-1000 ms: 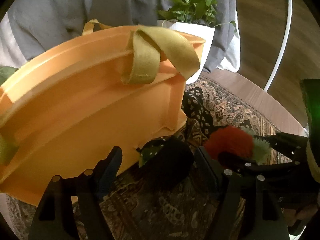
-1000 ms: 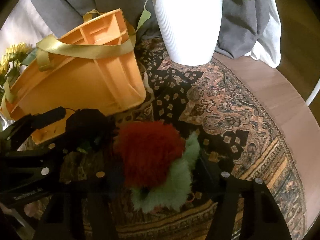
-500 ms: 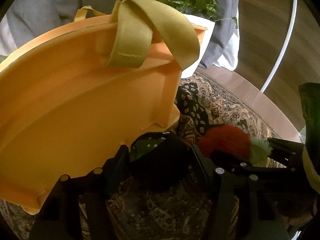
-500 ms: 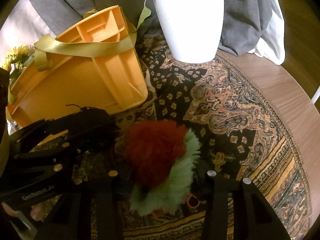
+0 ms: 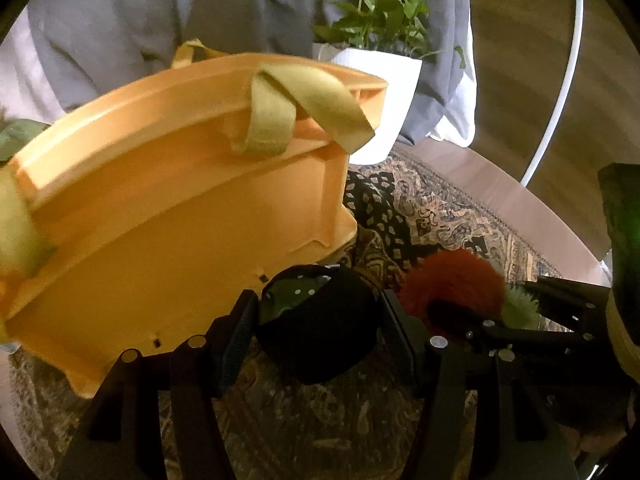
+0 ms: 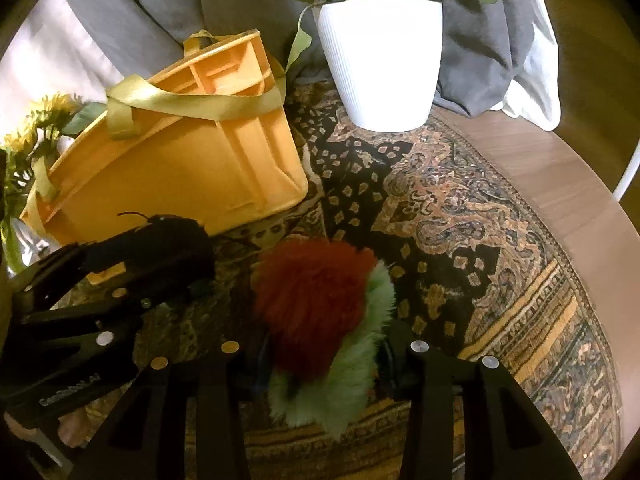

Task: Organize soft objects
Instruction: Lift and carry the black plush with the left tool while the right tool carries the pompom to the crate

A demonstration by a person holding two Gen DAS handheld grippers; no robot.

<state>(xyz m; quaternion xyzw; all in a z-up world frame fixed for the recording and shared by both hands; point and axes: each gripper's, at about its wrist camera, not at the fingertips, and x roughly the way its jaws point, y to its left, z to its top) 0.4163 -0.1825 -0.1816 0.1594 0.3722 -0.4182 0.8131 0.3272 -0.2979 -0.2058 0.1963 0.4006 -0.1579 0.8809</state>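
My left gripper (image 5: 316, 316) is shut on a black soft object with a green dotted patch (image 5: 320, 320), held just above the rug in front of the orange basket (image 5: 180, 208). It also shows in the right wrist view (image 6: 168, 248). My right gripper (image 6: 324, 354) is shut on a fluffy red and green soft toy (image 6: 316, 312), right of the black one; the toy also shows in the left wrist view (image 5: 452, 284). The basket (image 6: 192, 168) has yellow-green straps (image 6: 192, 100) and stands at the left on the rug.
A white plant pot (image 6: 380, 64) stands behind the basket on the patterned rug (image 6: 460, 220). Grey and white cloth (image 6: 500, 40) hangs at the back. Yellow flowers (image 6: 36, 128) are at the far left. The round wooden table edge (image 6: 580, 184) curves at the right.
Both grippers closed on their soft objects and lifted a little. The left view pulled back from the basket, so its rim sits lower in view.
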